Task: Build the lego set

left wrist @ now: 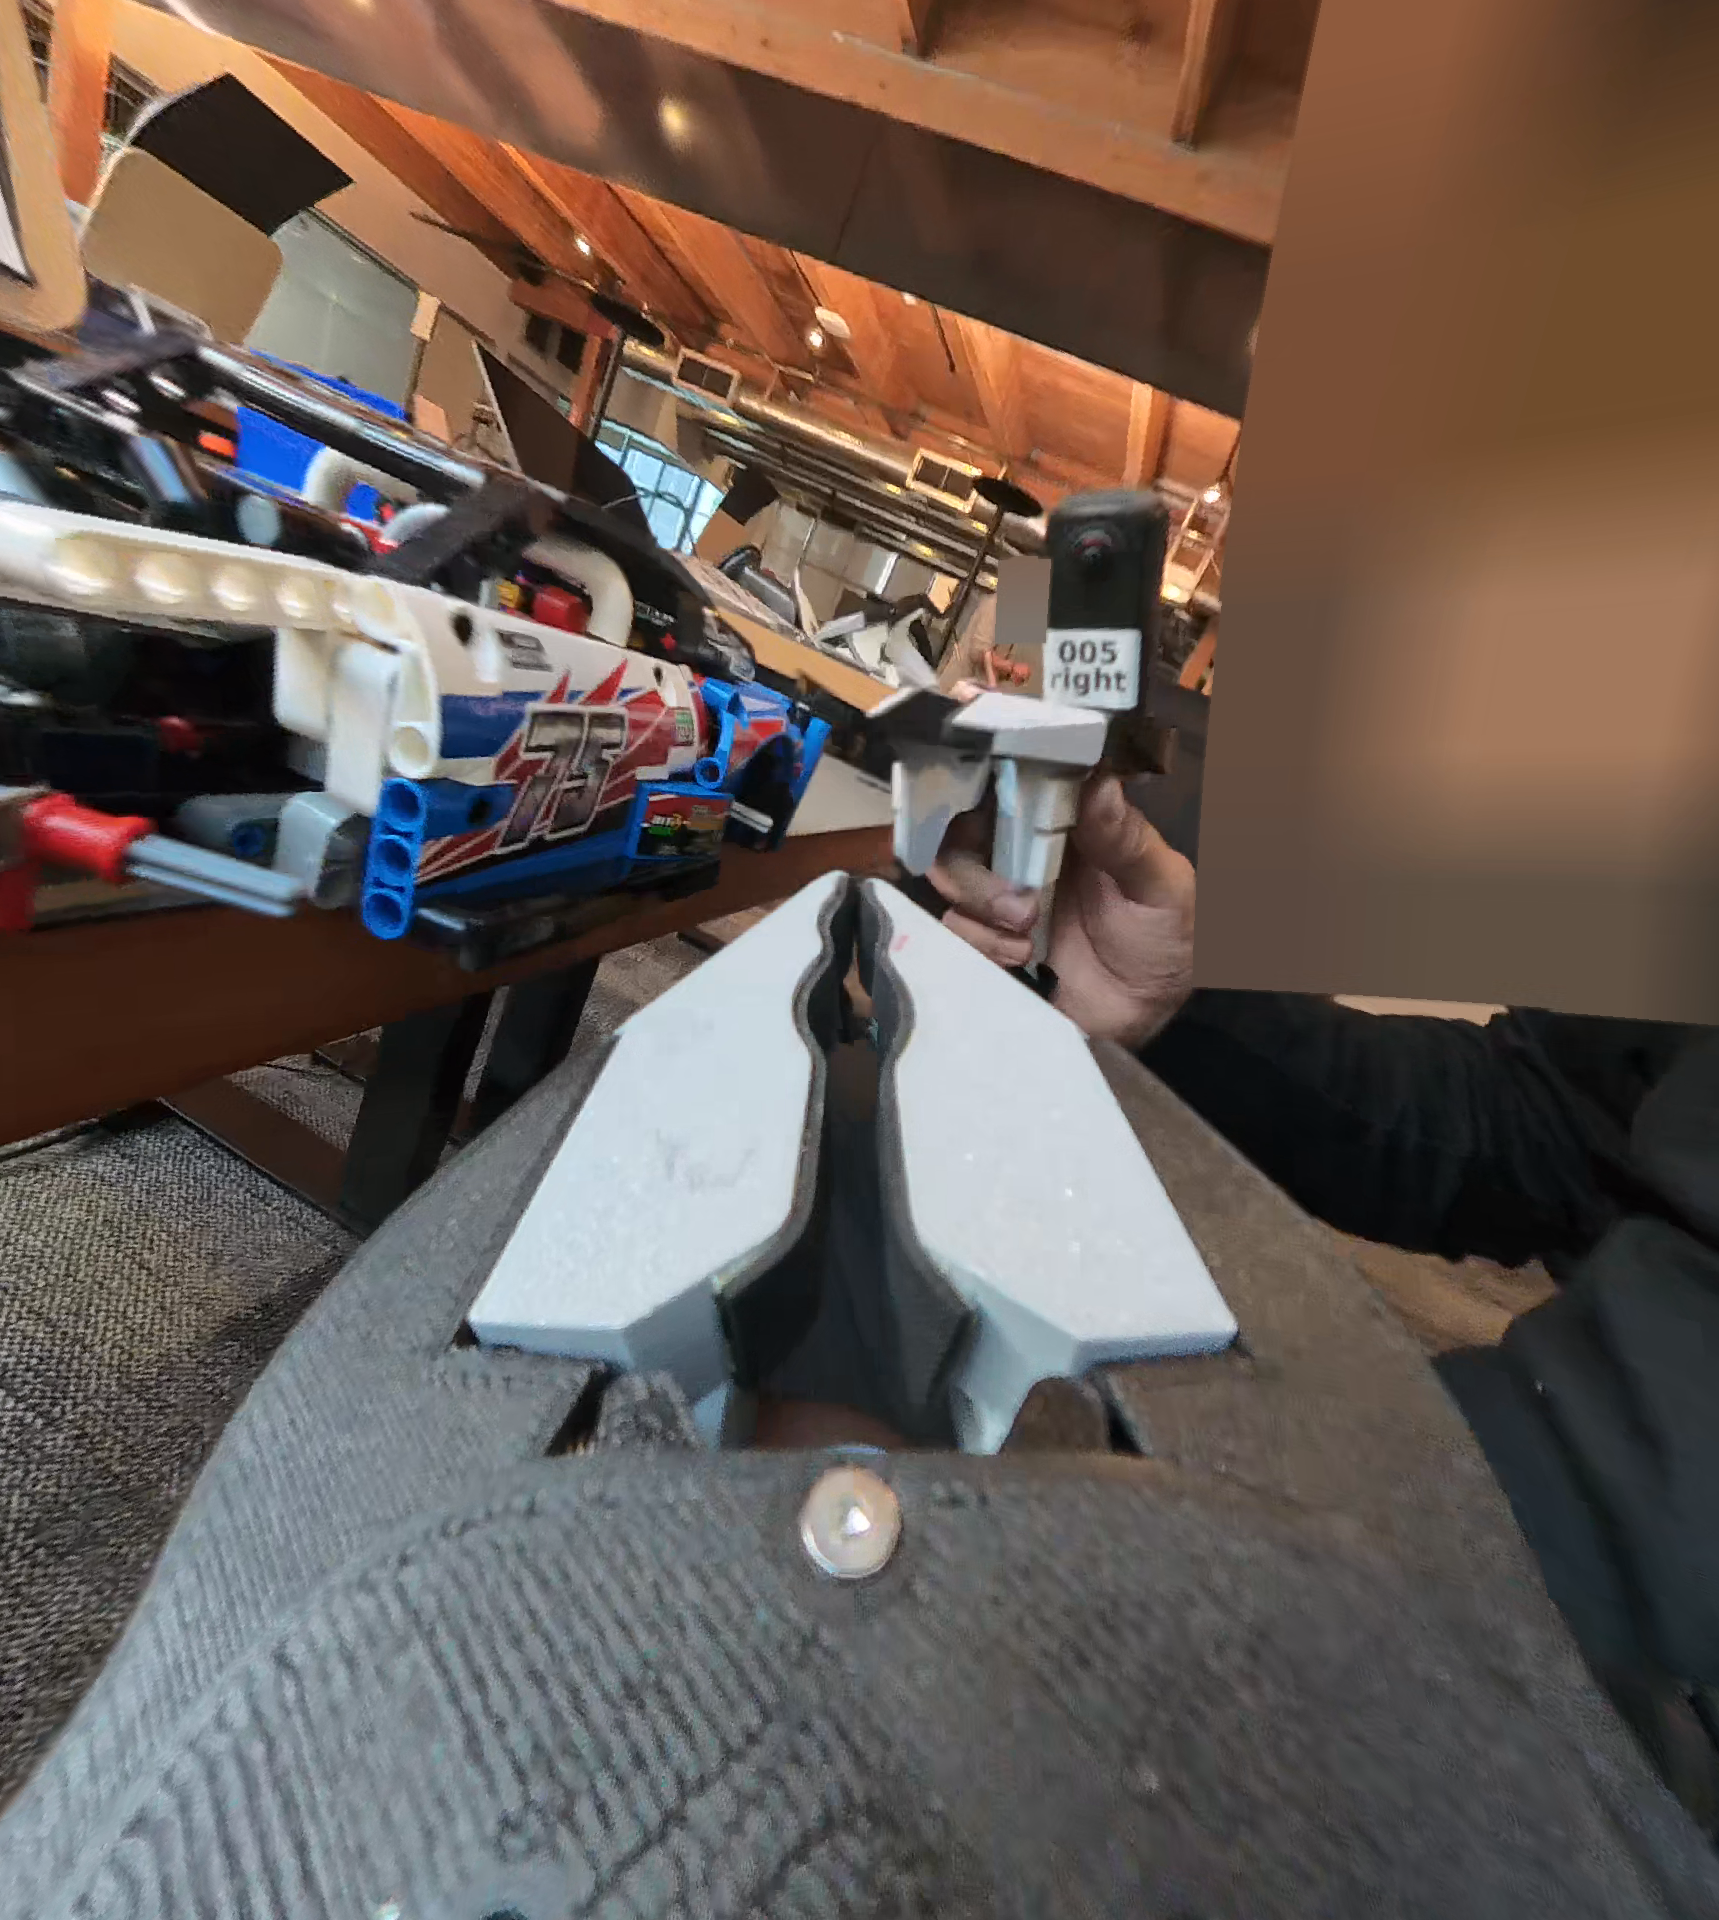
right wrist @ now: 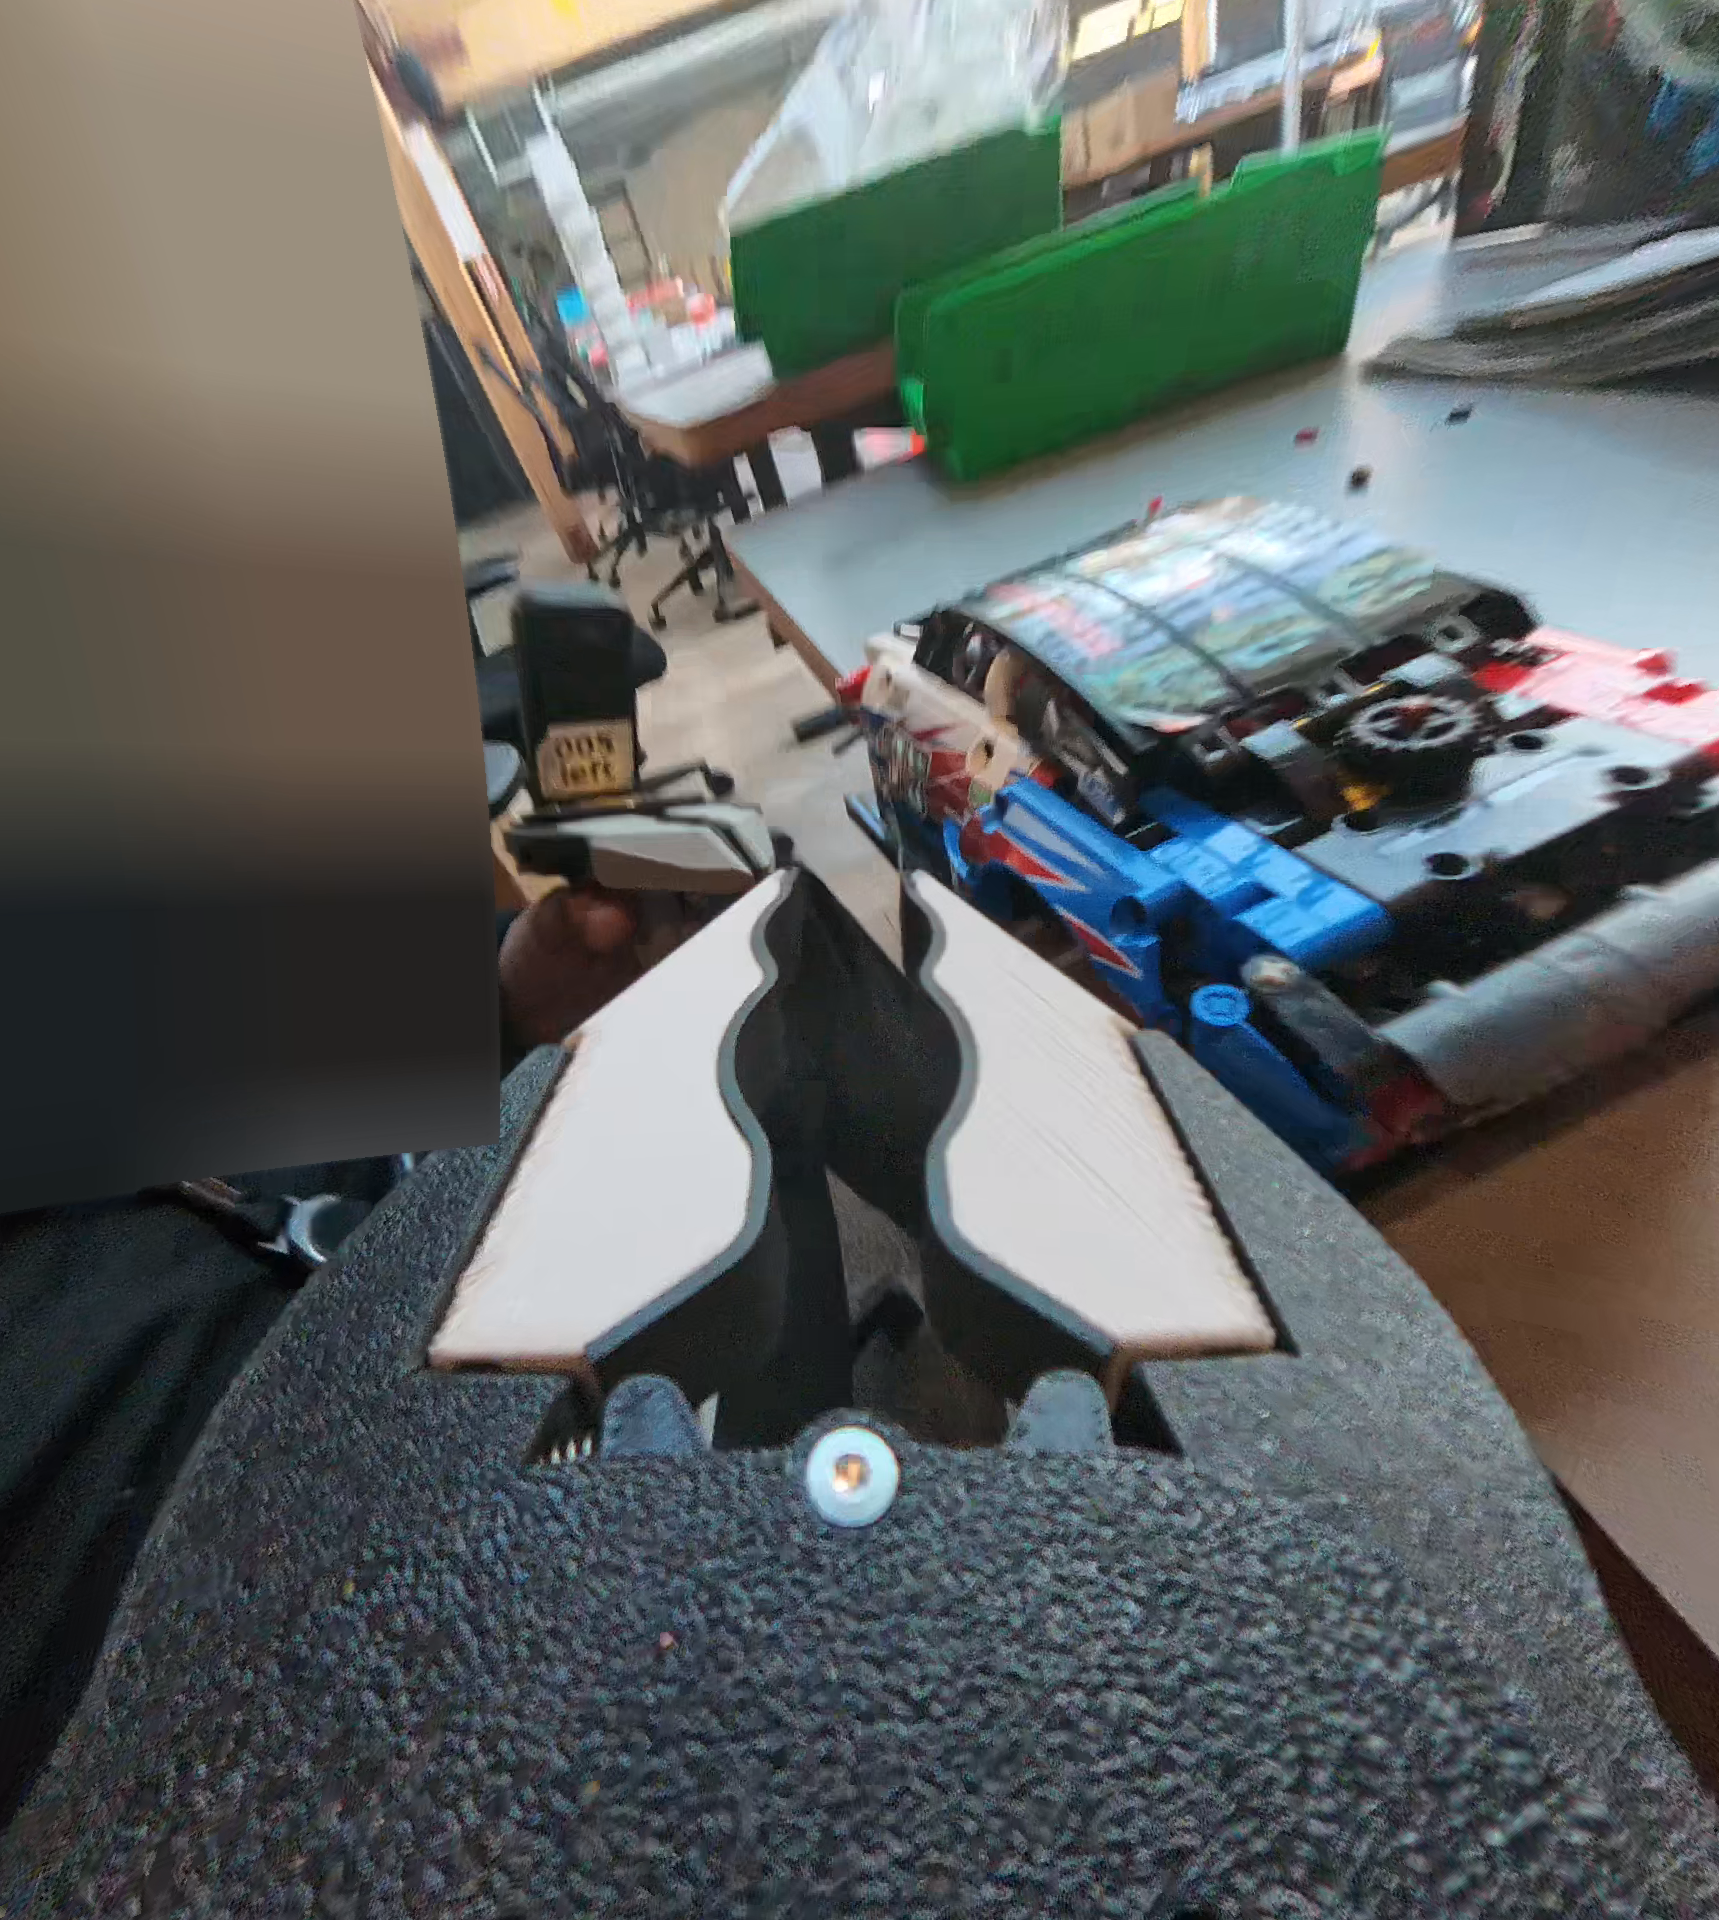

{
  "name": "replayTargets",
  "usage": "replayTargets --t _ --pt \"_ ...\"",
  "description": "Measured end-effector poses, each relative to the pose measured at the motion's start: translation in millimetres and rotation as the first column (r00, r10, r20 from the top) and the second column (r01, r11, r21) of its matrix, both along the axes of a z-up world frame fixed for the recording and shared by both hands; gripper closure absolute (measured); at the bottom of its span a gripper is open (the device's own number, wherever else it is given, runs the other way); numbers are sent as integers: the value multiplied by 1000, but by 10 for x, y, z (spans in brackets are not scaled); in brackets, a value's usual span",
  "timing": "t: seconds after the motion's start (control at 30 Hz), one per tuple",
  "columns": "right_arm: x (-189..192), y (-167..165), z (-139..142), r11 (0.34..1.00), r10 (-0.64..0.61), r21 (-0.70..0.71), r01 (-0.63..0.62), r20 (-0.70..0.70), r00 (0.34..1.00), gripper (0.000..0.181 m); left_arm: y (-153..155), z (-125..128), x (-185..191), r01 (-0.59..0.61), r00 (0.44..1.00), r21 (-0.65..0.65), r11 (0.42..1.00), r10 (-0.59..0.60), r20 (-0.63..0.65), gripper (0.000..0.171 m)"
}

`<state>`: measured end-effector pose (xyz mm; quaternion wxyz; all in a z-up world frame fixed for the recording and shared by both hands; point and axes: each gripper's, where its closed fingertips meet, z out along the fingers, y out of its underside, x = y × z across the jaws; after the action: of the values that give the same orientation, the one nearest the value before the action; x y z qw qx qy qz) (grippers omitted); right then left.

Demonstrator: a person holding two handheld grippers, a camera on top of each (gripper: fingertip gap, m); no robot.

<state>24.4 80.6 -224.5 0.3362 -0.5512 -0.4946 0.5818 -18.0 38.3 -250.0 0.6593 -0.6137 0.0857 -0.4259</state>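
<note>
The lego car [left wrist: 543,769], a white, blue, red and black model with a number sticker on its side, lies on the table [left wrist: 159,997] at the left. In the right wrist view the car [right wrist: 1302,810] sits near the table's near edge. My left gripper [left wrist: 850,883] is shut with nothing visible between its tips, held off the table to the car's right. My right gripper [right wrist: 850,883] is open with a small gap and empty, just left of the car's blue end. Each gripper shows in the other's view: the right one [left wrist: 980,821] in a hand, the left one [right wrist: 647,847].
Two green bins [right wrist: 1135,312] stand at the back of the grey table top [right wrist: 938,561]. A stack of papers [right wrist: 1613,312] lies at the back right. A few small loose pieces [right wrist: 1359,478] lie behind the car. Carpet floor [left wrist: 86,1351] and office chairs [right wrist: 668,520] lie beyond the table edge. The left gripper's tips are roughly 7 cm from the right gripper's.
</note>
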Motion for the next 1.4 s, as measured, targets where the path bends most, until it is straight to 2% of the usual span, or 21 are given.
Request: replayTargets --t 0.1,0.17,0.2,0.27,0.33,0.4,0.5,0.63,0.93,0.97,1.0,1.03,1.2,1.33,1.4 --pt "143 -37 147 996 40 -77 -46 -72 997 160 -36 25 -44 10 1000 -6 1000 -10 -5 171" --pt "124 -151 46 997 51 -53 -53 -34 998 181 -36 37 -12 34 999 -15 999 -34 6 171" --pt "98 -217 19 997 54 -50 -55 -25 998 181 -38 16 21 57 998 -26 998 -57 1 171" --pt "54 -339 -10 995 75 -68 -76 -11 997 181 -70 -113 115 135 988 -82 987 -140 -63 171" --pt "34 -423 -68 993 95 -73 -93 23 995 181 -149 -128 155 229 970 -117 966 -237 -59 171" --pt "33 -470 -144 993 105 -68 -100 68 992 181 -162 -11 92 232 971 -94 968 -237 -40 171" --pt "44 -506 -172 992 105 -76 -98 90 990 181 -166 90 113 243 965 -87 966 -249 -76 171" --pt "63 -555 -146 990 124 -71 -118 96 988 181 -182 36 272 272 944 -132 953 -291 -157 171" --pt "112 -580 -139 986 159 -60 -153 107 982 181 -240 22 315 334 925 -152 930 -355 -137 171" --pt "125 -565 -122 987 155 -59 -150 101 983 181 -255 26 320 343 923 -149 927 -362 -127 140" --pt "140 -548 -95 987 152 -61 -147 90 984 181 -292 41 341 368 916 -135 920 -384 -118 87" --pt "158 -530 -69 987 150 -68 -145 80 985 181 -316 49 350 381 912 -127 916 -395 -108 99" --pt "196 -493 -86 986 151 -81 -145 86 985 181 -295 46 371 386 915 -119 915 -396 -80 109" --pt "177 -550 -181 984 174 -72 -166 126 977 181 -202 52 363 352 926 -145 925 -367 -93 138" --pt "168 -568 -220 982 183 -72 -174 139 973 181 -201 52 383 359 921 -151 921 -376 -102 146"
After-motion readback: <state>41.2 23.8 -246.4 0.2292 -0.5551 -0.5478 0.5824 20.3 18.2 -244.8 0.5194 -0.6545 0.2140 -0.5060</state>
